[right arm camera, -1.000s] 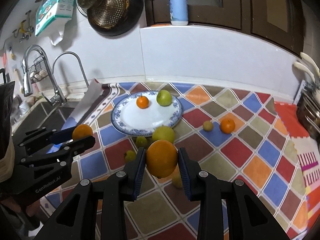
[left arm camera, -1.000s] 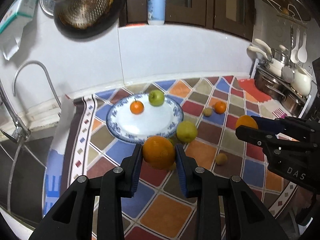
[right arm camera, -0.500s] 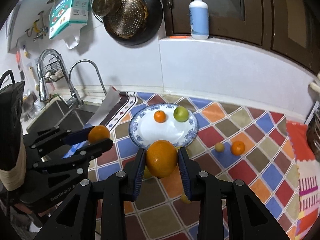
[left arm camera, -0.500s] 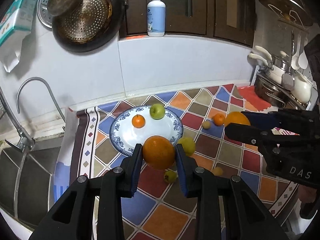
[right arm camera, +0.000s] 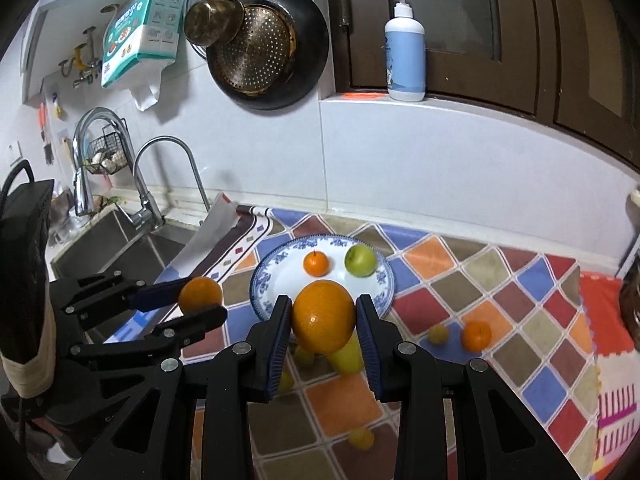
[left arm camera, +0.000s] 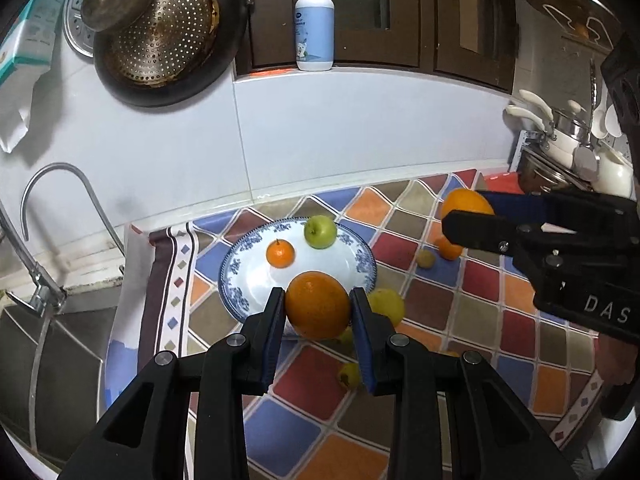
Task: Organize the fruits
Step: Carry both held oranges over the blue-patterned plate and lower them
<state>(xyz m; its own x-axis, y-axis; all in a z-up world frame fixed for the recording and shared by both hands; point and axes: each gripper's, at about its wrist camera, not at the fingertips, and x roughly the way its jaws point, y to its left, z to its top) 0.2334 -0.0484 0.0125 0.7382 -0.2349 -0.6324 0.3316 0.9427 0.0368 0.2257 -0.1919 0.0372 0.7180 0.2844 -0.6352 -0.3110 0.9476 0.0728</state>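
I have an orange in each tool, both held up above the counter. My left gripper [left arm camera: 318, 312] is clamped on a large orange [left arm camera: 318, 305], its blue-padded fingers [left arm camera: 274, 336] pressing either side, and my right gripper [right arm camera: 323, 330] is clamped the same way on a second orange [right arm camera: 323, 322]. In the left wrist view the right tool comes in from the right edge with its fruit pinched at the tip, and I can read the white letters "DAS" [left arm camera: 606, 314] on its black body; the rest of the word runs out of view.

Below, the blue-and-white plate [left arm camera: 232, 276] sits on the colourful diamond-patterned mat [left arm camera: 436, 300] and holds a small tangerine [left arm camera: 280, 253] and a green apple [left arm camera: 320, 232], close together but apart. On the mat, off the plate, lie a yellow-green fruit [left arm camera: 386, 306] just beside the plate's near rim, another tangerine [right arm camera: 476, 335] and a few small yellowish fruits [right arm camera: 438, 334].

On the ledge behind stands a blue pump bottle [right arm camera: 405, 50]; its label is too small for me to read. A teal printed package [right arm camera: 138, 28] hangs on the wall near the strainer pan [right arm camera: 260, 52], its writing unreadable. The sink faucet [right arm camera: 160, 184] is at the left.
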